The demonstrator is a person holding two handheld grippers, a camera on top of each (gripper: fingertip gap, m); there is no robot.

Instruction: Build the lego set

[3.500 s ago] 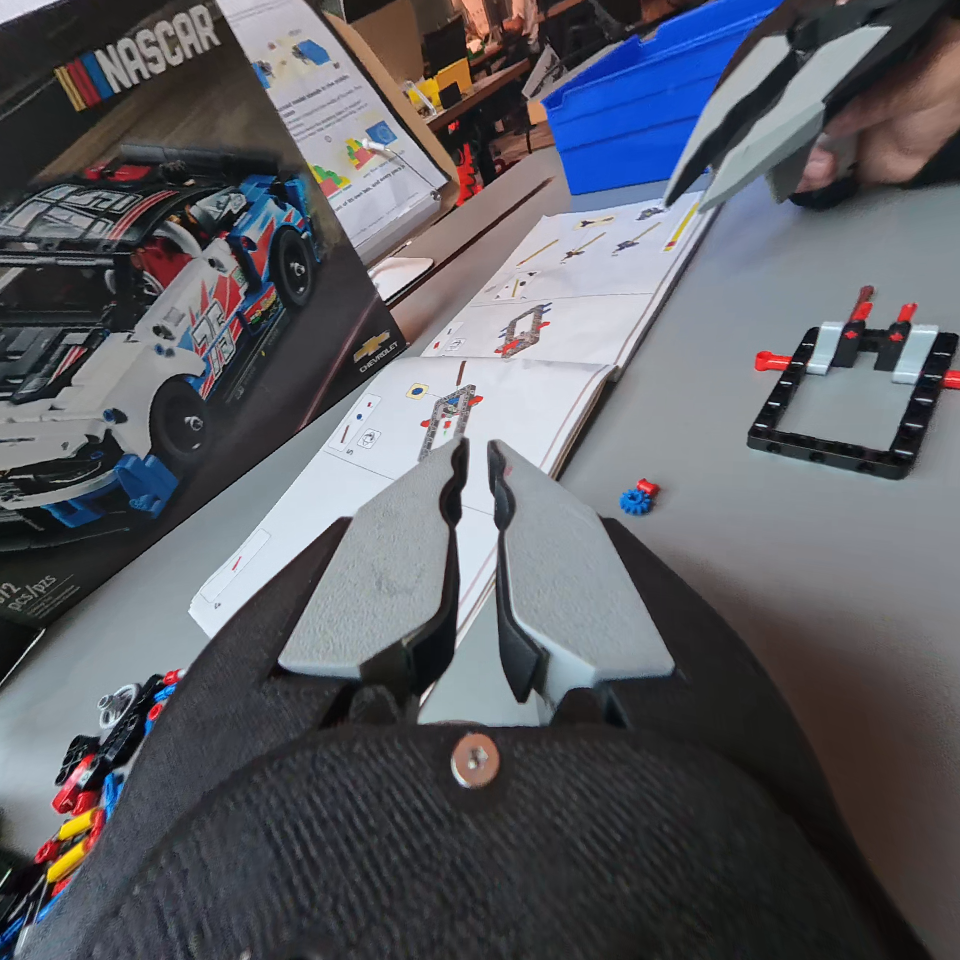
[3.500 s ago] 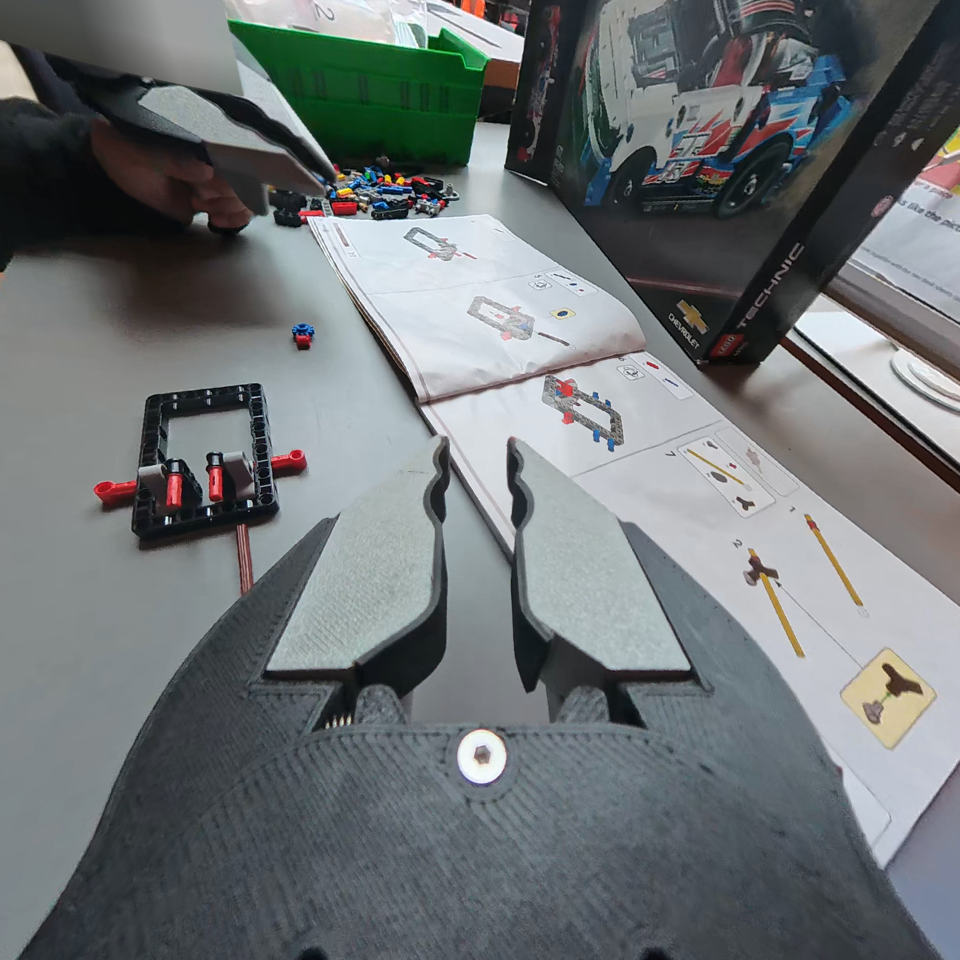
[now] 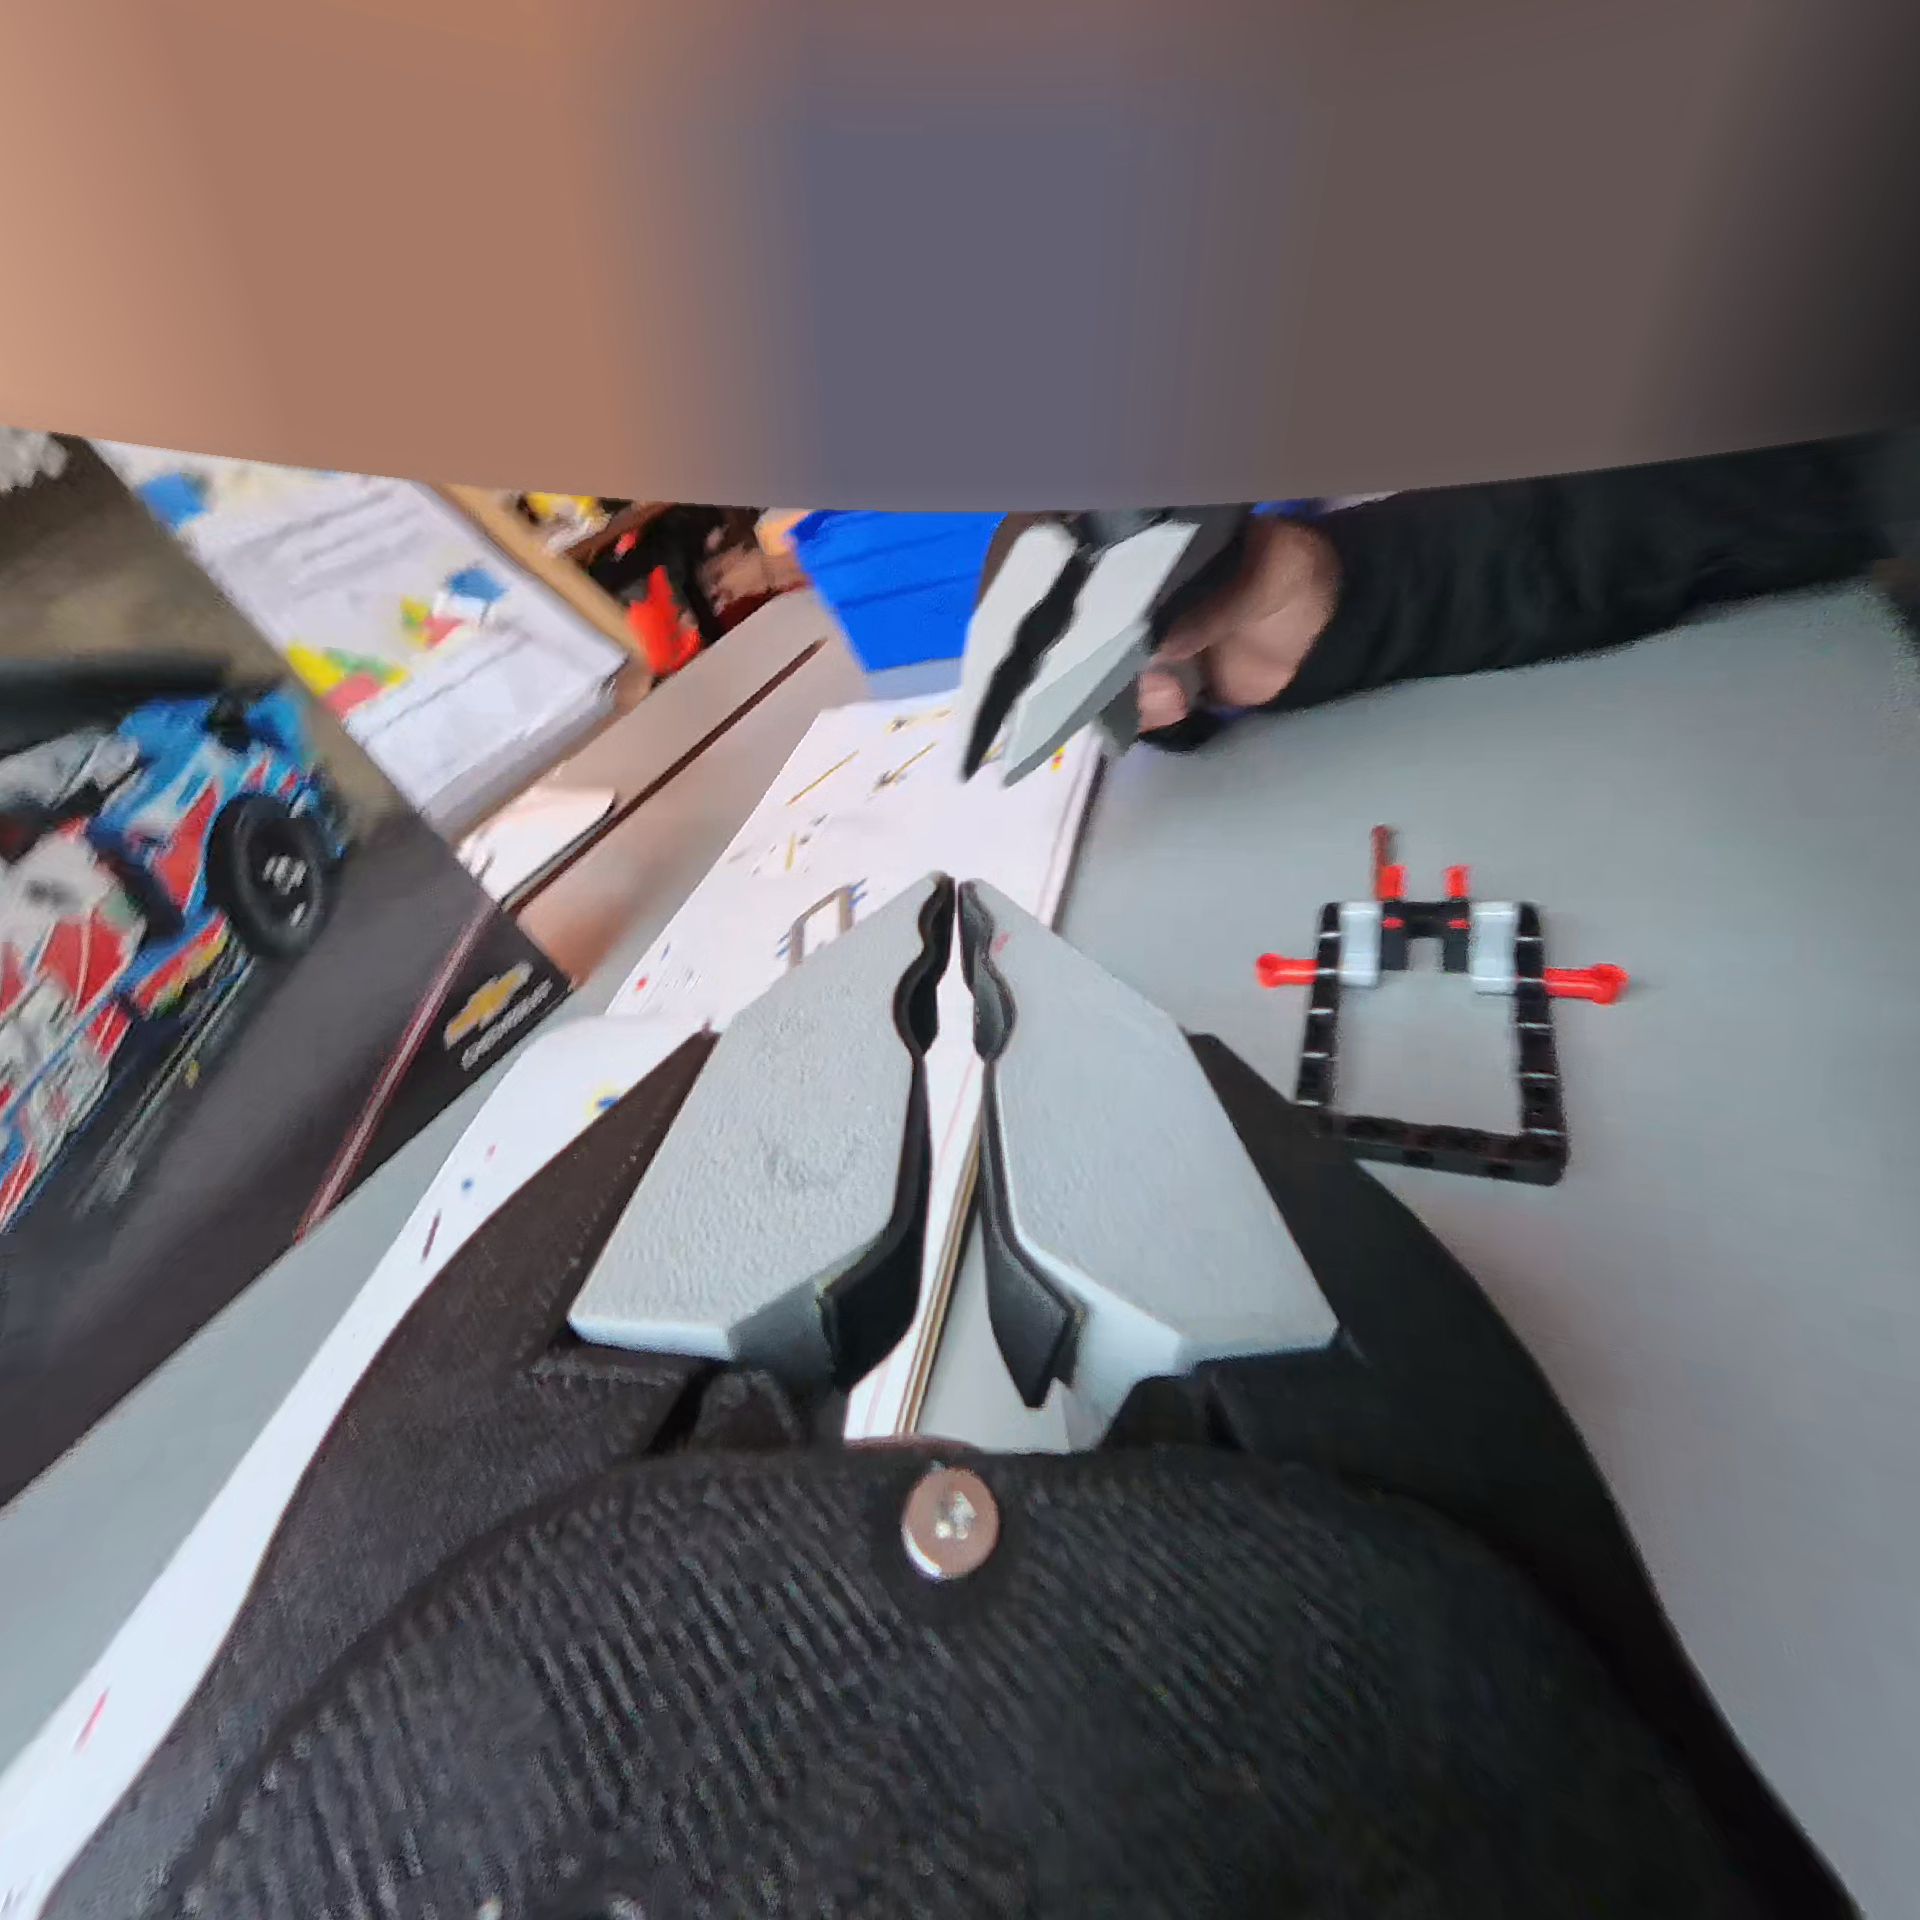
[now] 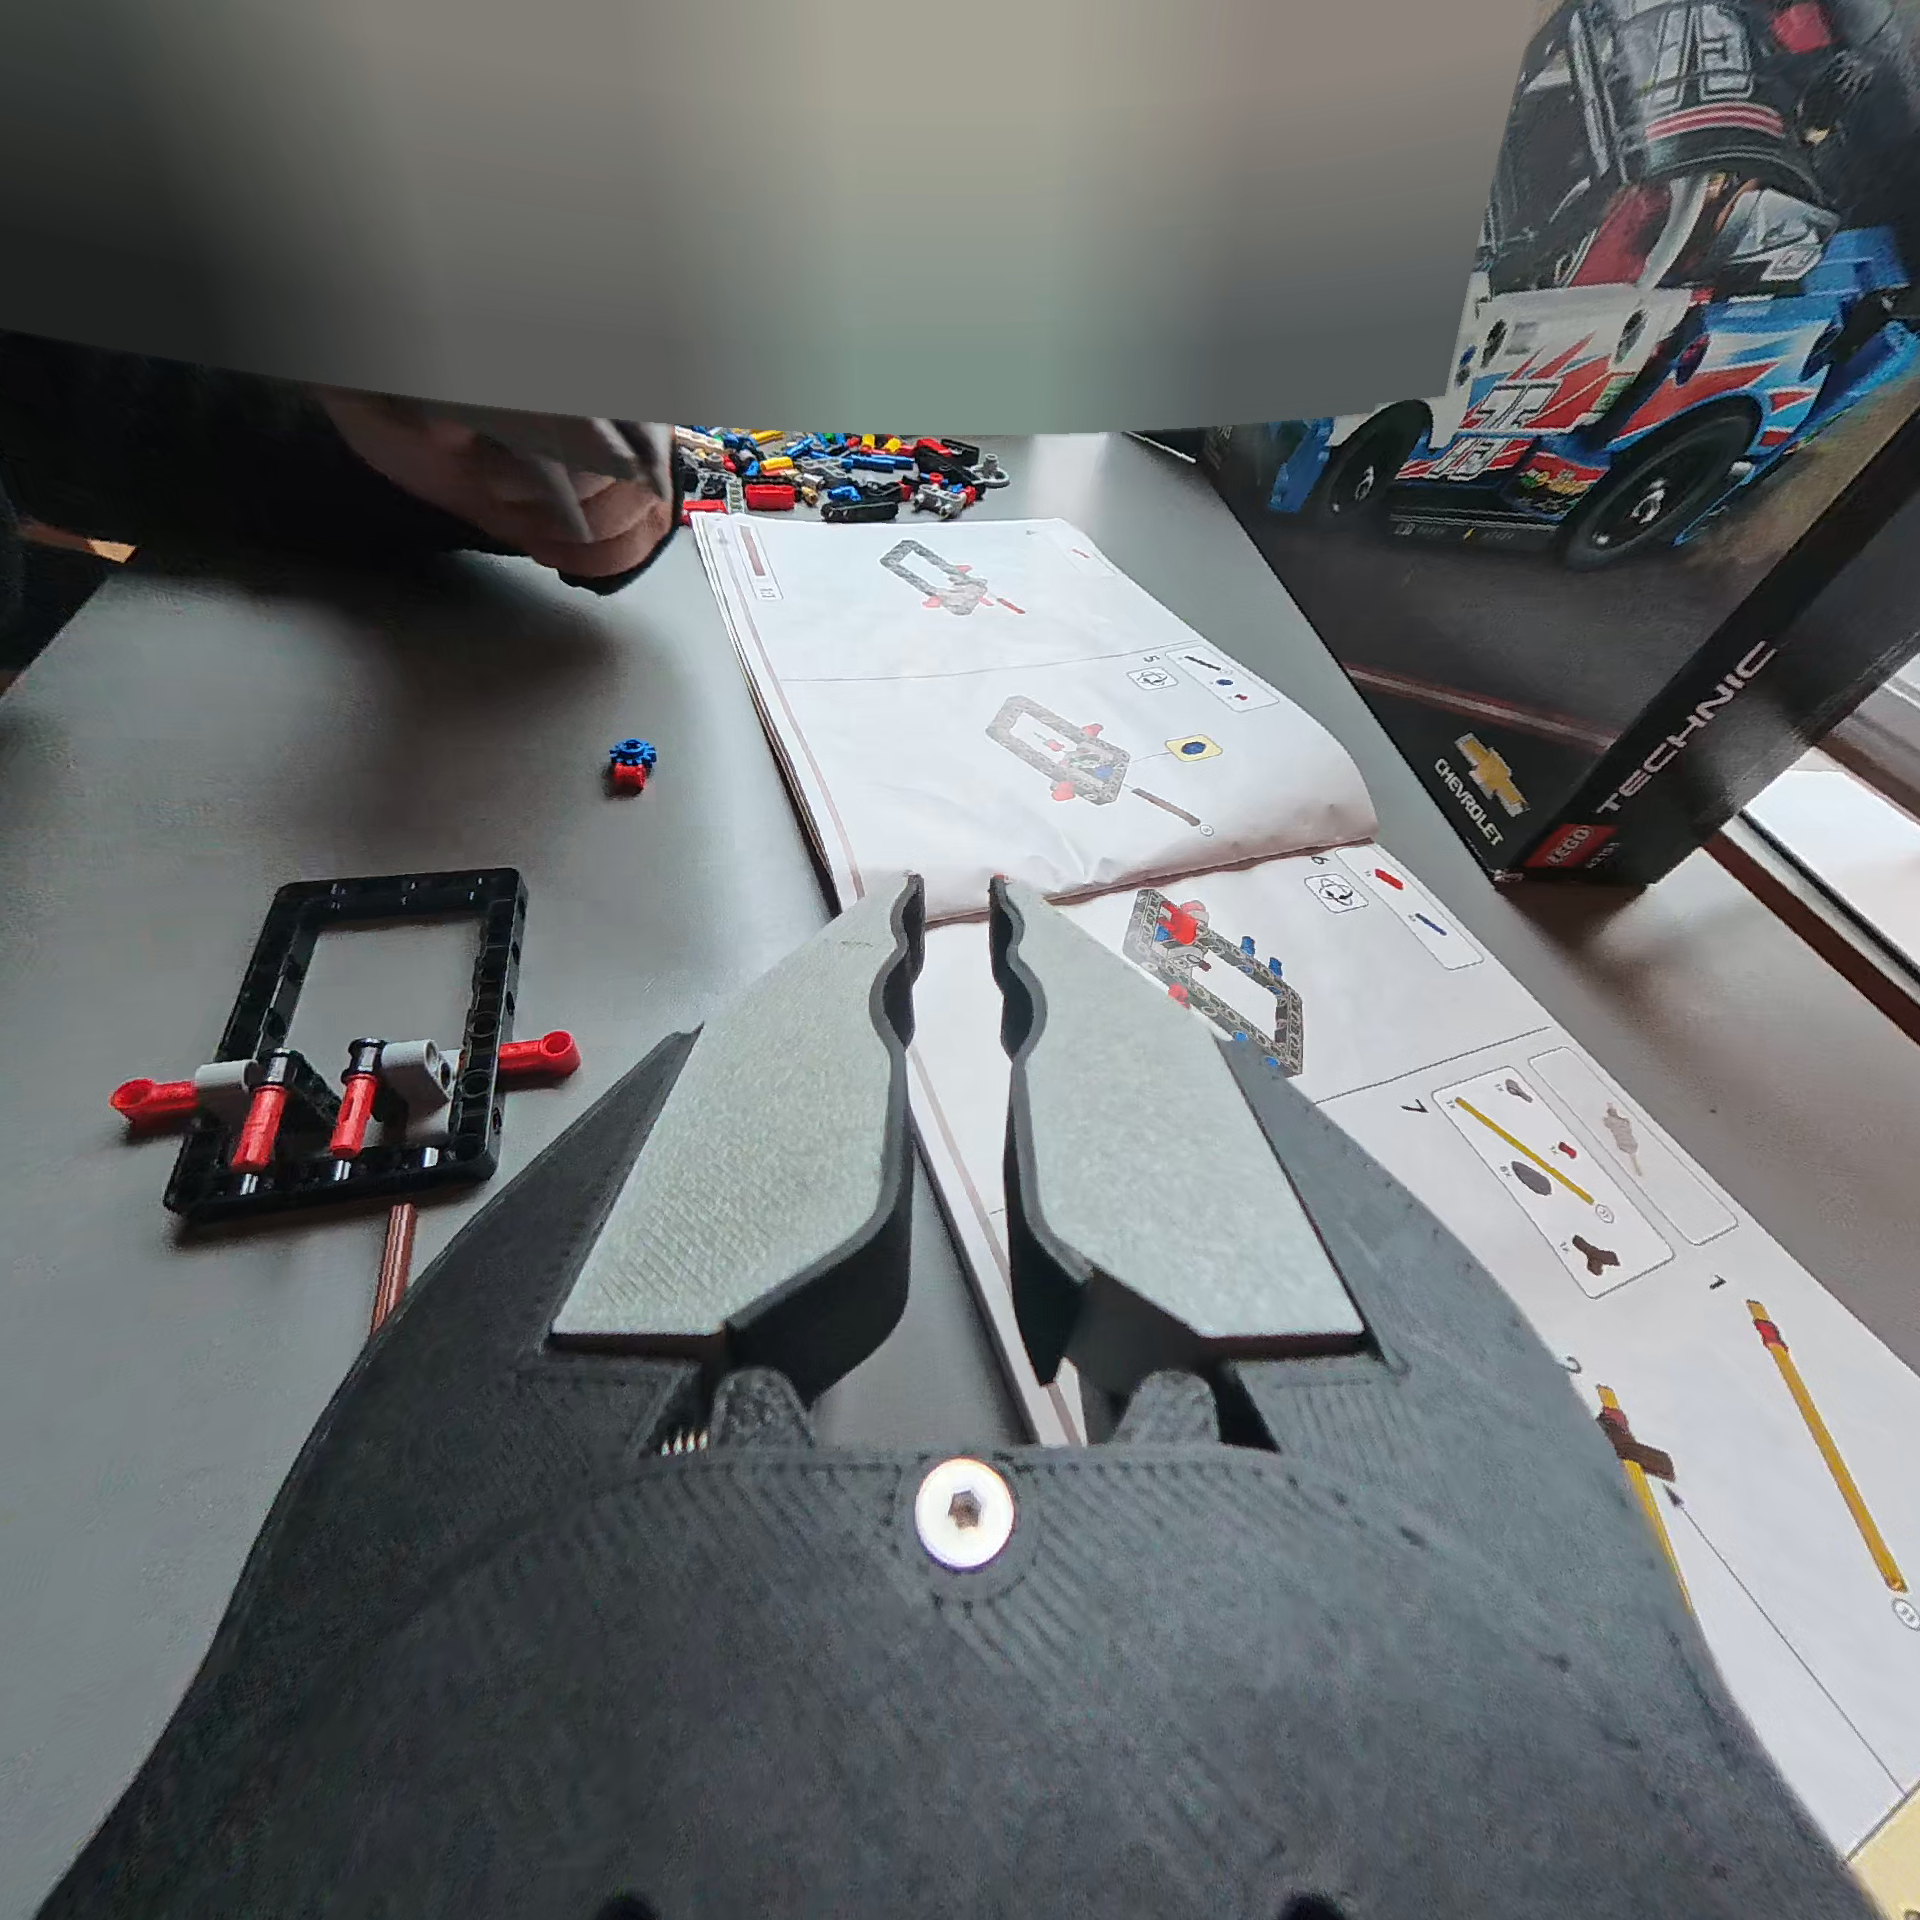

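Lego parts for the build are spread over a grey table (image 4: 312, 675), and none is held at this moment. In the left wrist view, the left gripper (image 3: 956, 899) is seen with its jaws nearly together, only a thin slit between the tips and nothing between them; it hangs over the open instruction booklet (image 4: 1039, 644). In the right wrist view, the right gripper (image 4: 956, 899) is seen with a narrow gap between its tips, also empty, above the booklet's fold.

Beside the booklet, on the bare table, lies the black rectangular frame (image 4: 488, 997) with grey connectors and red axles fitted across one short end. A thin dark red axle (image 4: 395, 1262) lies at that end of the frame; whether it touches cannot be told. Apart from the frame, nearer the booklet, sits a small blue gear on a red pin (image 4: 630, 764). At the far end of the booklet a loose pile of mixed parts (image 4: 842, 478) is seen. The set's box (image 4: 1621, 582) stands upright along the booklet's other side.

The step in hand is judged to be reading the page and choosing the next part. To do it well, the gear should be approached with jaws opened wider, pinched across its flat faces, and the frame steadied by the other gripper before anything is pushed in.
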